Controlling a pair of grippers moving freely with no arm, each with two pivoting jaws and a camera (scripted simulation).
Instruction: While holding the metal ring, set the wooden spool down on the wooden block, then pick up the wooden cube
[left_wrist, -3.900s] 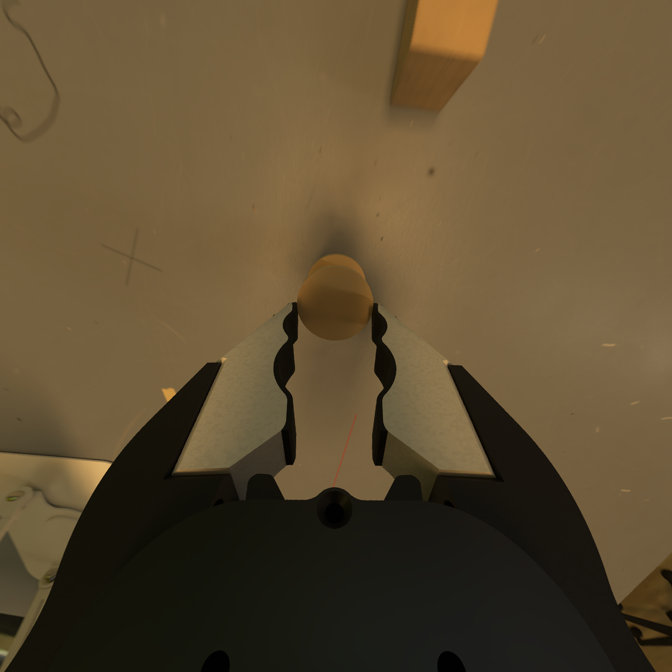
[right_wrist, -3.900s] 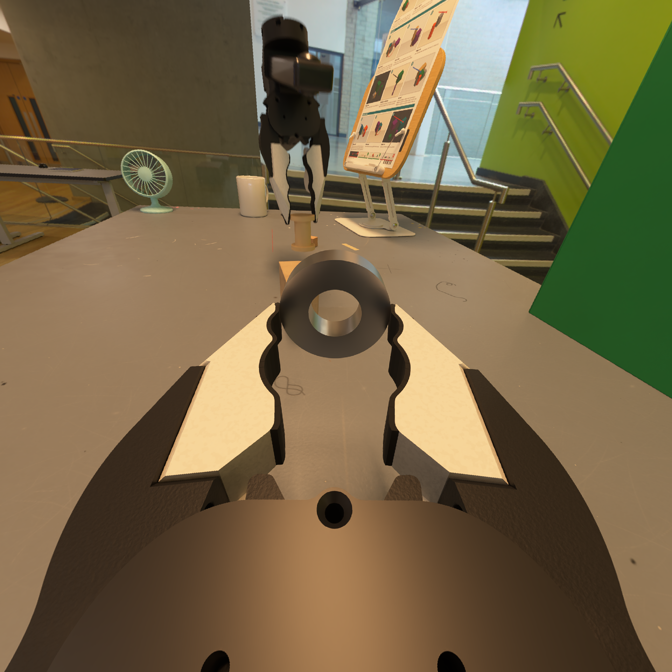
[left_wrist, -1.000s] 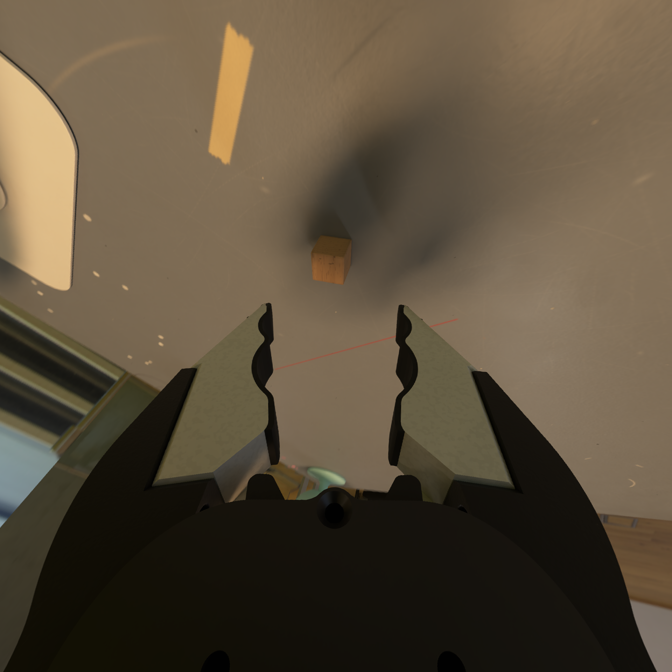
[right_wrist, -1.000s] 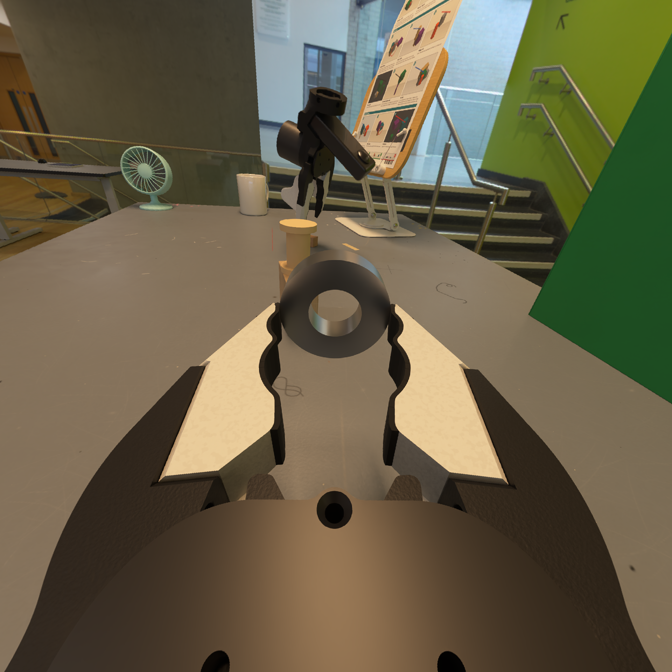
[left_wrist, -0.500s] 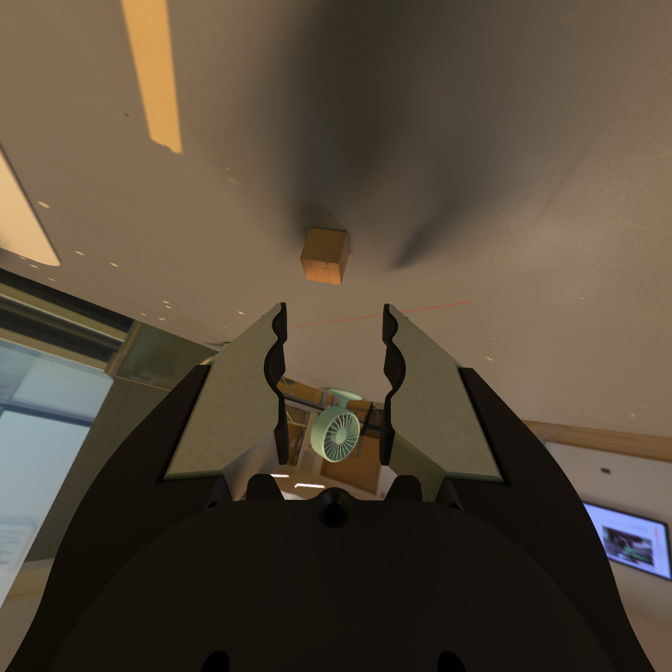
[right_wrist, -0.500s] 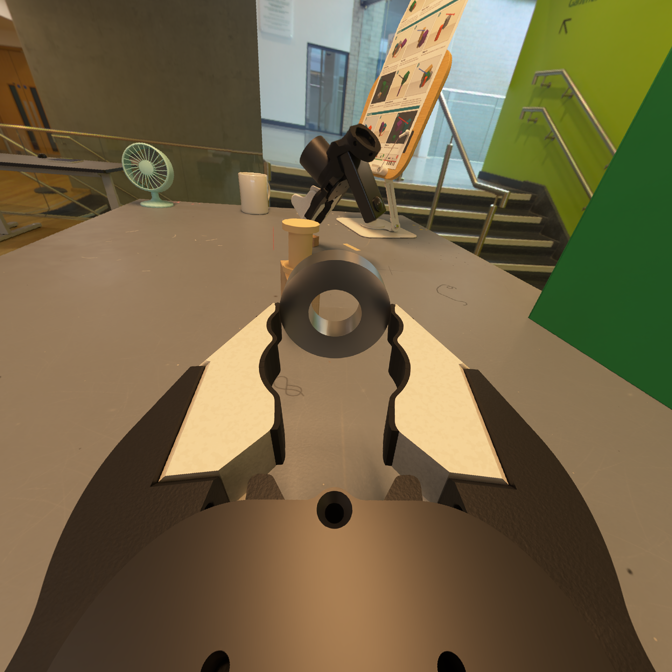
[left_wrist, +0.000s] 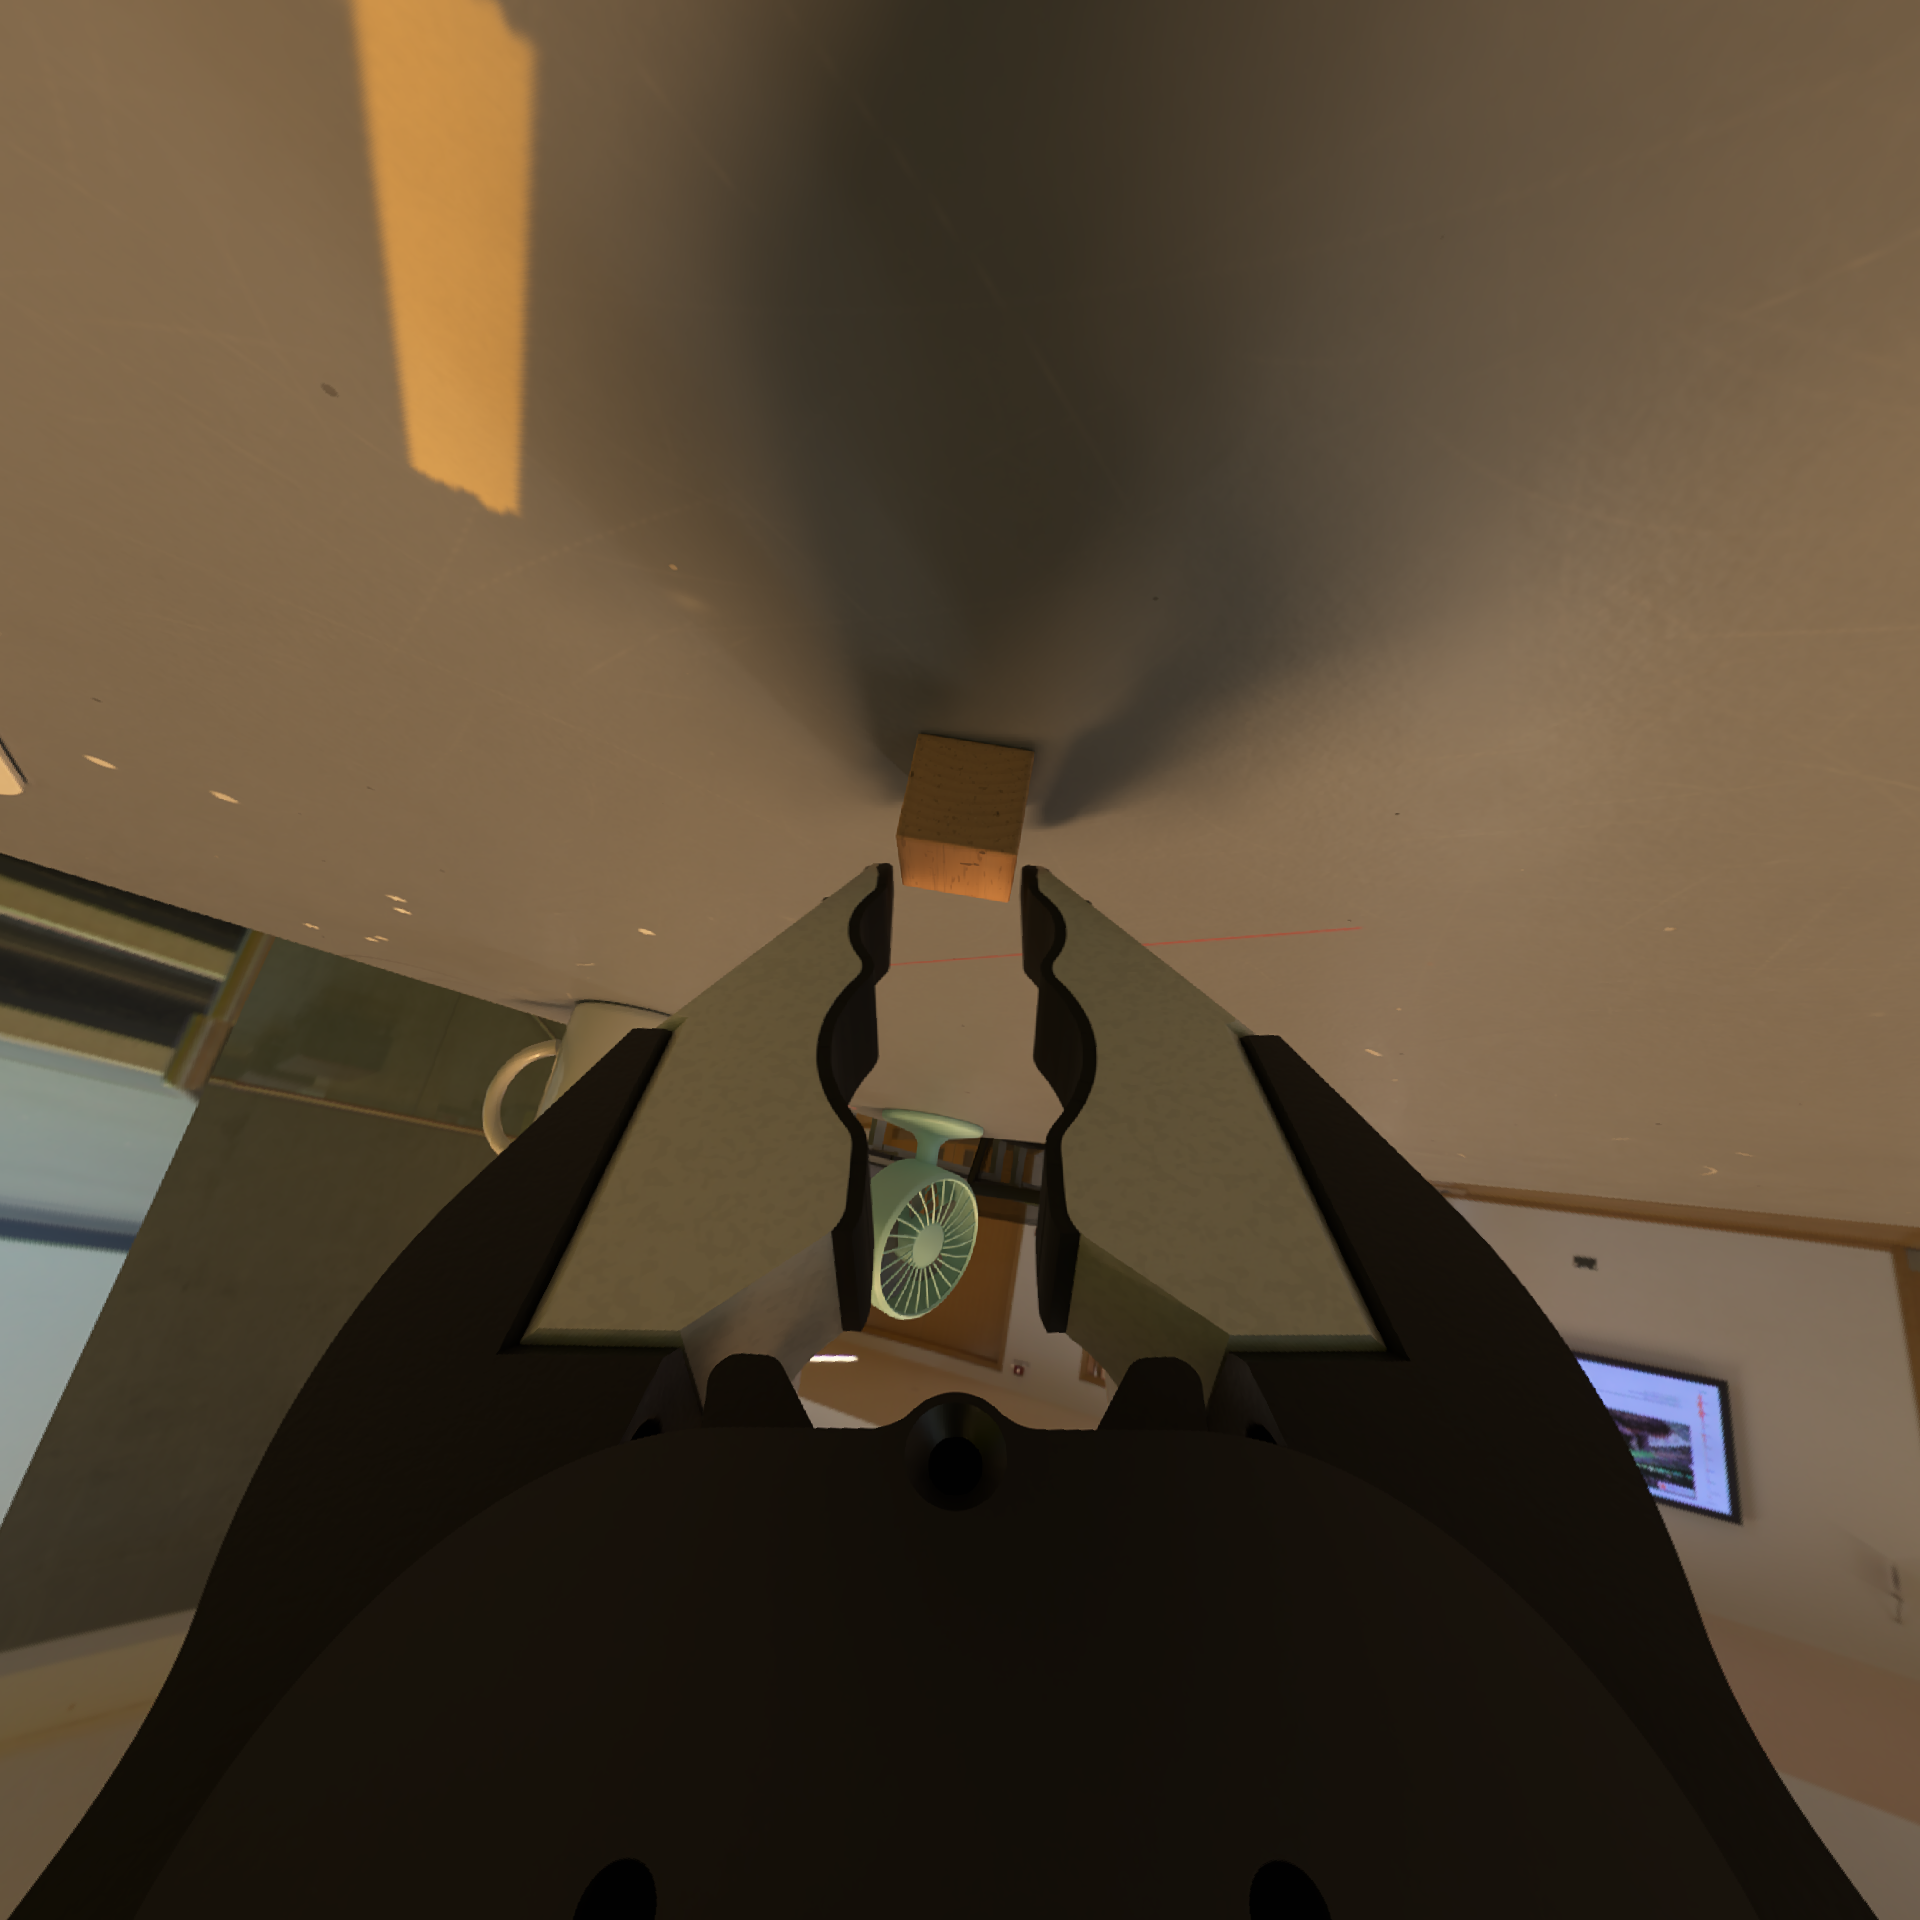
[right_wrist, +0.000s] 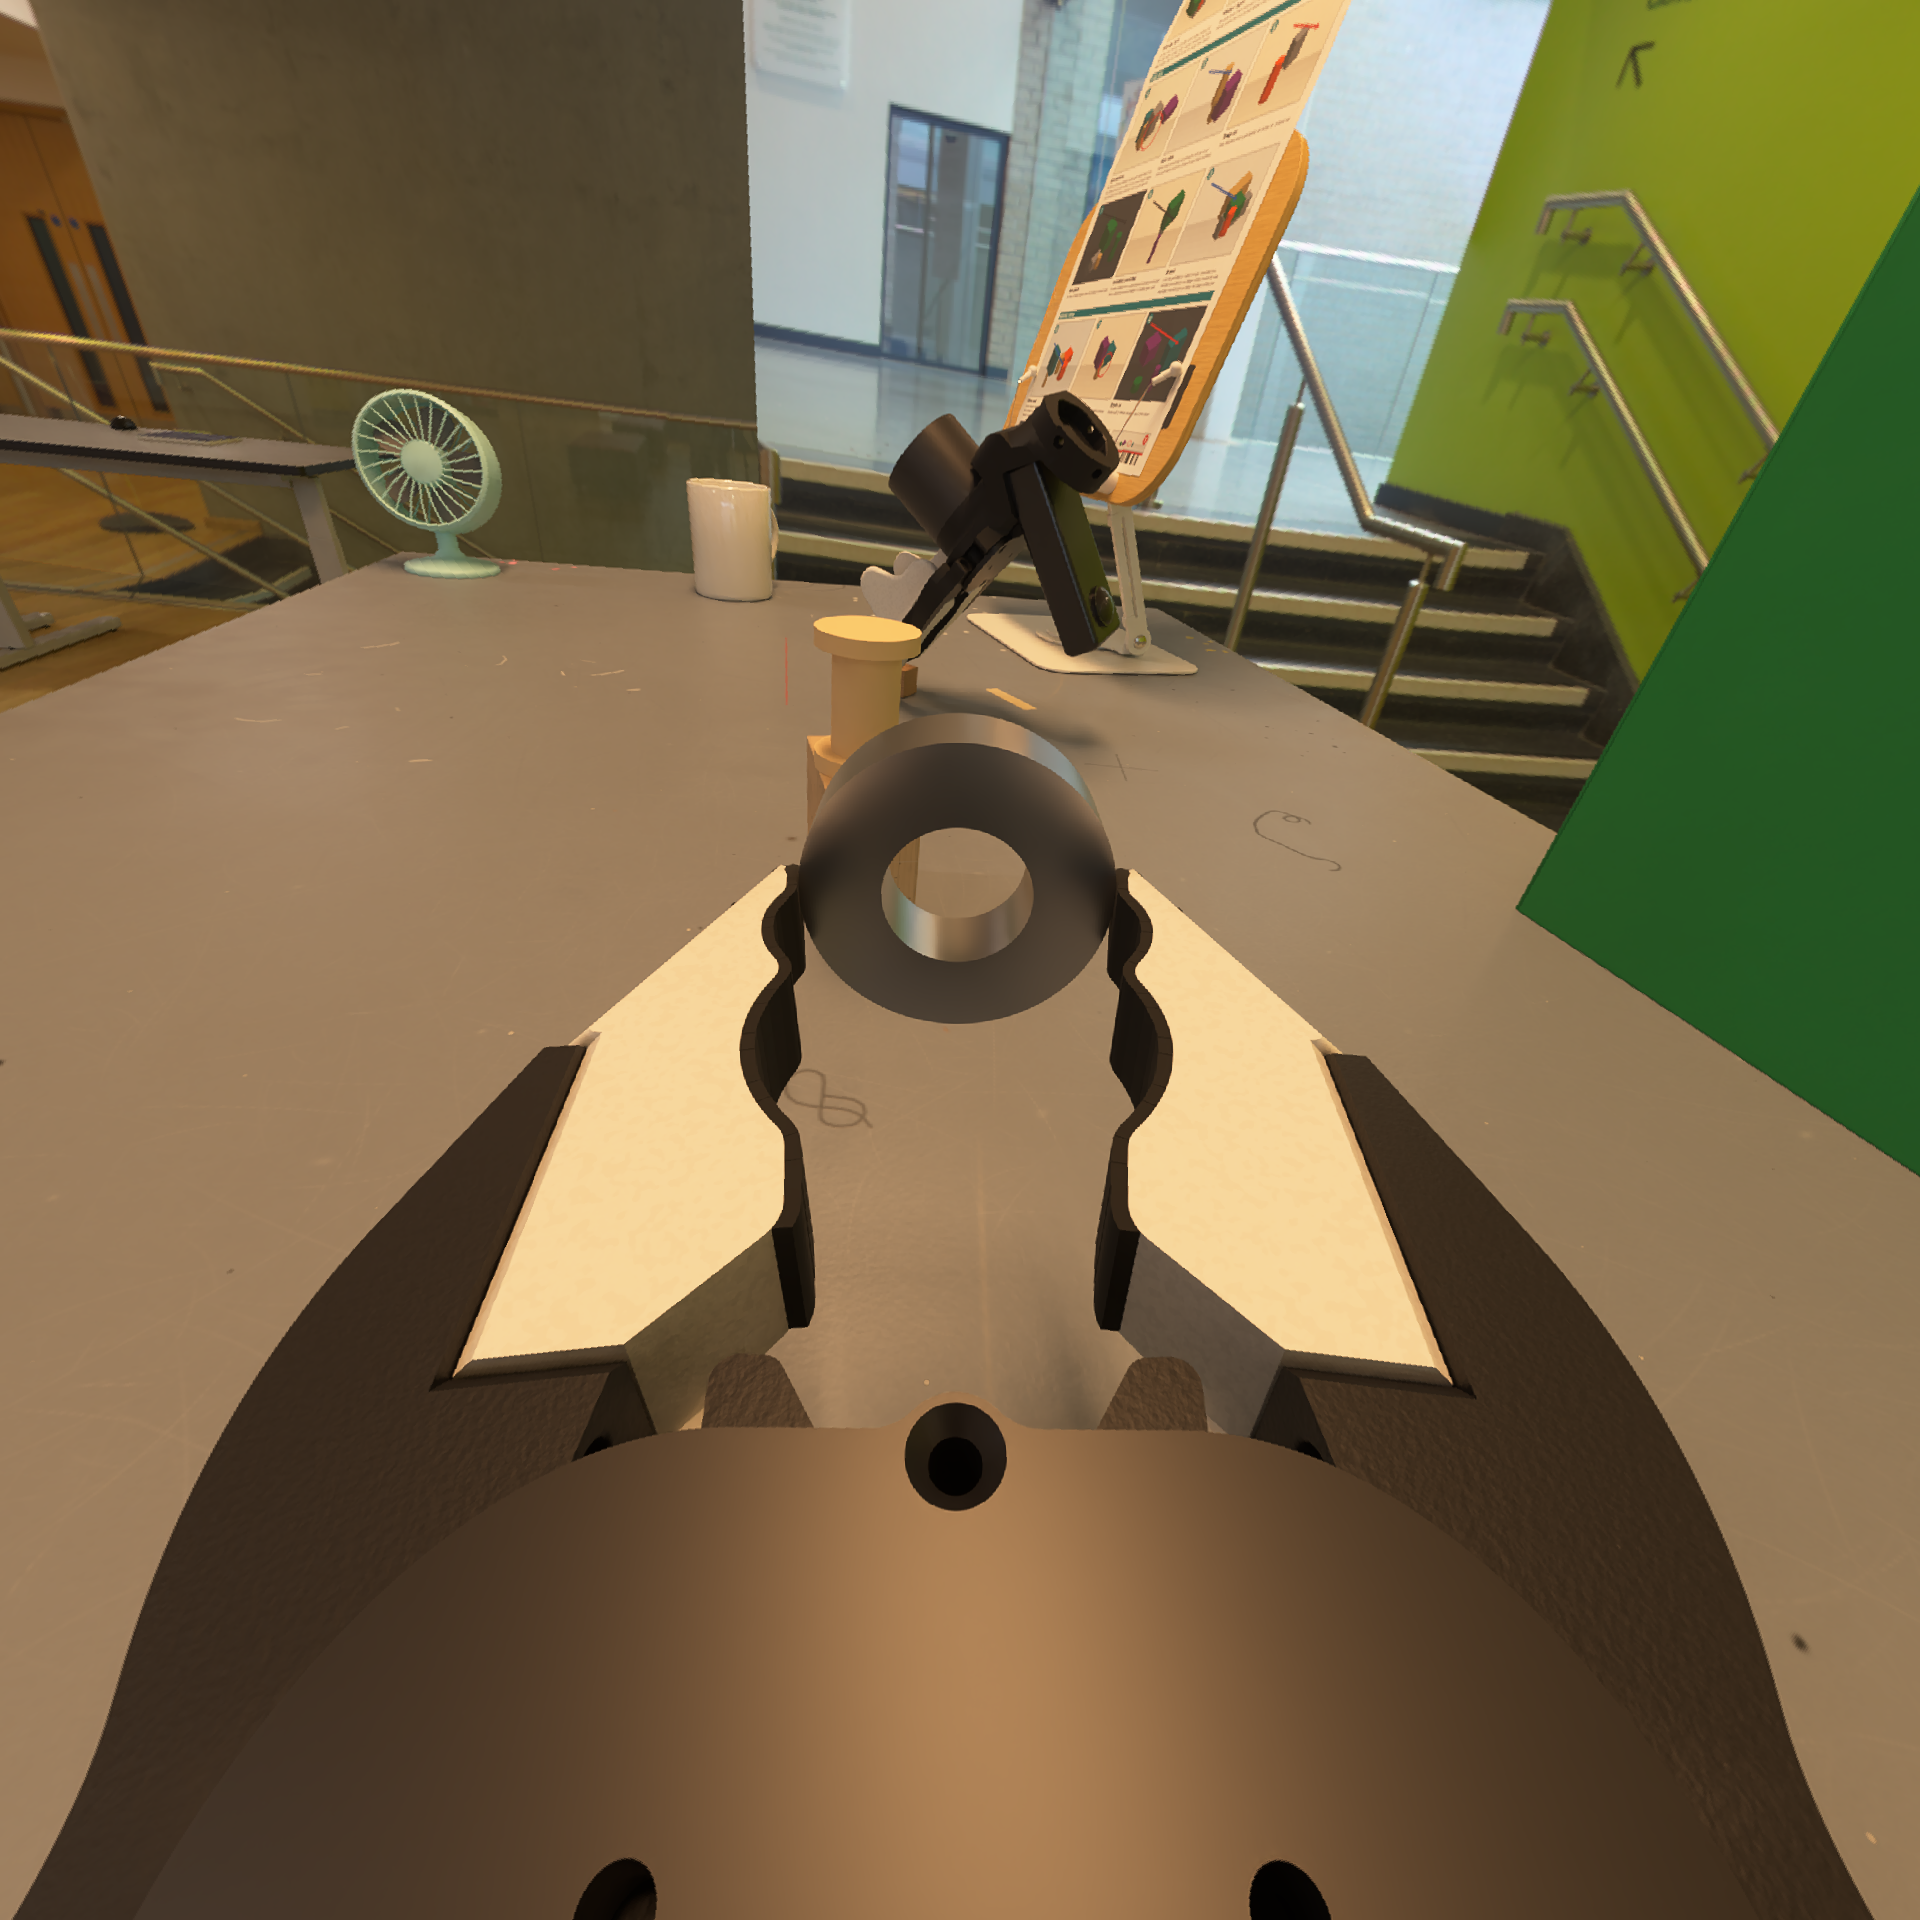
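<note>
Small pale wooden cube (left_wrist: 968, 817) resting on the grey desk (left_wrist: 1455, 520), just beyond the fingertips of the left gripper (left_wrist: 956, 883), not yet between them. Jaws narrowed to barely more than the cube's width, empty, tips flanking its near face without visible contact. Half a second ago farther off; a second ago spread wider and higher. Closing in, then, with the gap pre-set for the grasp. View tilted steeply, so approach slanted rather than straight down; in the right wrist view the same left gripper (right_wrist: 940, 613) leaning low over the desk behind the spool.

Light wooden spool (right_wrist: 864, 681) upright on the pale wooden block (right_wrist: 821, 774), flange on top, released. Nearly four seconds ago clamped in the left gripper low over the desk, so the set-down step judged done.

Dark metal ring (right_wrist: 954, 868) pinched at its sides between the fingertips of the right gripper (right_wrist: 954, 904), hole facing the camera, held above the desk. Unchanged across the earlier pictures, as the task demands.

Remaining, by judgement: a short advance to bring the cube between the pads, a squeeze, a lift. Little clearance either side, so a slight sideways error likely to nudge the cube instead of straddling it.

Farther out: strip of orange tape (left_wrist: 447, 260) on the desk, white mug (right_wrist: 732, 538), mint-green desk fan (right_wrist: 424, 473), picture board on a stand (right_wrist: 1174, 239) at the far edge, green panel (right_wrist: 1766, 831) to the right.
</note>
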